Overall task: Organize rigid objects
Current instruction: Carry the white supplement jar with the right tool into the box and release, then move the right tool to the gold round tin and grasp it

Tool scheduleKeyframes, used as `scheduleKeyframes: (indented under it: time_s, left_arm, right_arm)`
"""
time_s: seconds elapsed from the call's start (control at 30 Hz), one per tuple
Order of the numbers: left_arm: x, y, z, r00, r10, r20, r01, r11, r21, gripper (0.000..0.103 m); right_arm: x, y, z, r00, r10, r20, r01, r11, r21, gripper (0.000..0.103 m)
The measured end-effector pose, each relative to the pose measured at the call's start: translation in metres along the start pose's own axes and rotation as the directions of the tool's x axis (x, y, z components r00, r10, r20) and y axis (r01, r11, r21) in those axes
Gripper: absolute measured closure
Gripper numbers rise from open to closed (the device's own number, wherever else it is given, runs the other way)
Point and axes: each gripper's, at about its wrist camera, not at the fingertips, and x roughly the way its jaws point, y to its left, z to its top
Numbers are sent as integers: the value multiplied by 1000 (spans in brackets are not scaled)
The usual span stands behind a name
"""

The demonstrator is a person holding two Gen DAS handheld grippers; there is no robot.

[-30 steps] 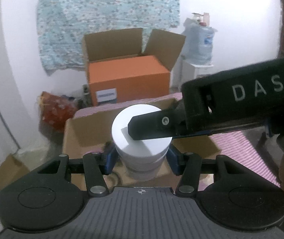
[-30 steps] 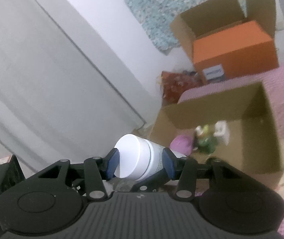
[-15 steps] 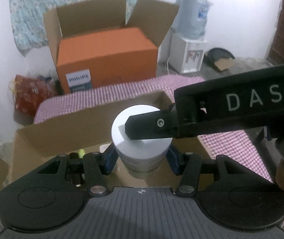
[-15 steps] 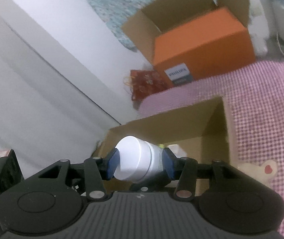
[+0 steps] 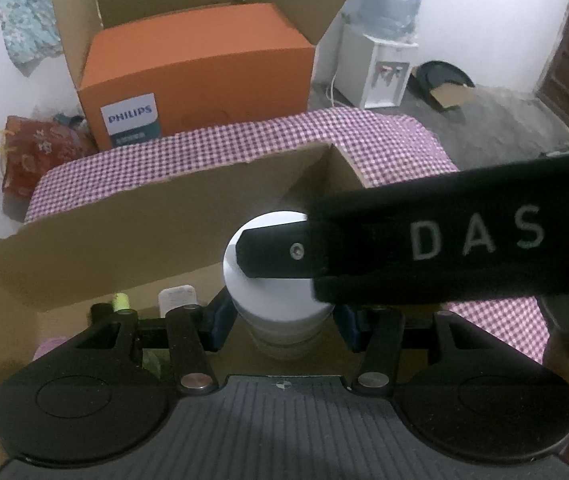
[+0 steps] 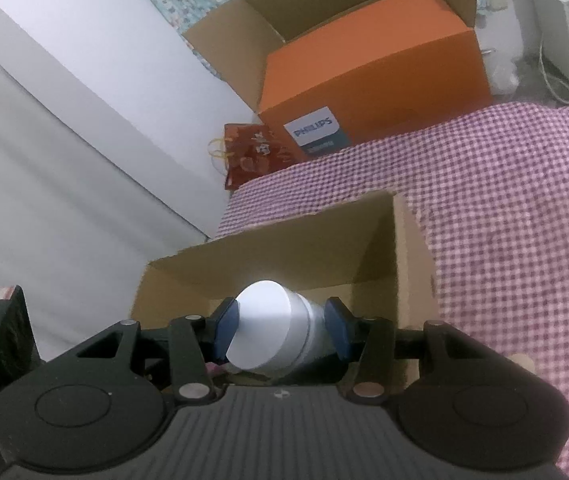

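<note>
Both tools have come lower and nearer the open brown cardboard box since a second ago, so its back wall is now filling more of each view and the wall hanging has nearly slid out of the top. The left tool is pinching the round white plastic jar with a flat white lid from both sides, and the right tool is pinching that same jar, its blue pads pressing against the white wall. The jar is hanging just above the box's opening, tilted in the right wrist view so its lid is facing up and left.

Inside the box, the left wrist view is showing a small yellow-green cap, a white rounded item and a pale purple thing at the lower left. The right wrist view is hiding most of these behind the tool body, showing only a sliver of pink beneath the jar.

The left view alone is showing the right tool's black finger marked "DAS" crossing over the jar's lid and blocking the box's right side. The box is sitting on a pink checked cloth that covers a surface. Beyond it an orange Philips carton is standing inside a larger open carton, with a red patterned bag to its left and a white water dispenser to its right.
</note>
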Motion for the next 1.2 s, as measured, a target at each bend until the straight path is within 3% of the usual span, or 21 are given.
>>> scheduleKeyframes:
  time_s: [0.47,0.6,0.87,1.2]
  left_arm:
    - [3,-5,2,1000,-6,-7,6,1000,0,48]
    - [-4,-5,3,1000,3,11,-3,1000,-1,41]
    - [-36,-9,-4,998,-2,67,2,1000,4,41]
    - [-103,-7,-45,990,0,141,1,1000,-10,41]
  right_arm:
    - [-2,-4,-6,1000,-7,-2,7,1000,-15,51]
    - [-12,-4,-7,1000,11,26,-11,1000,-2,51]
    - [-58,1,-15,989,59,138,-62,998,23,51]
    - [-129,23,-74,960,146,238,-154,988,16,51]
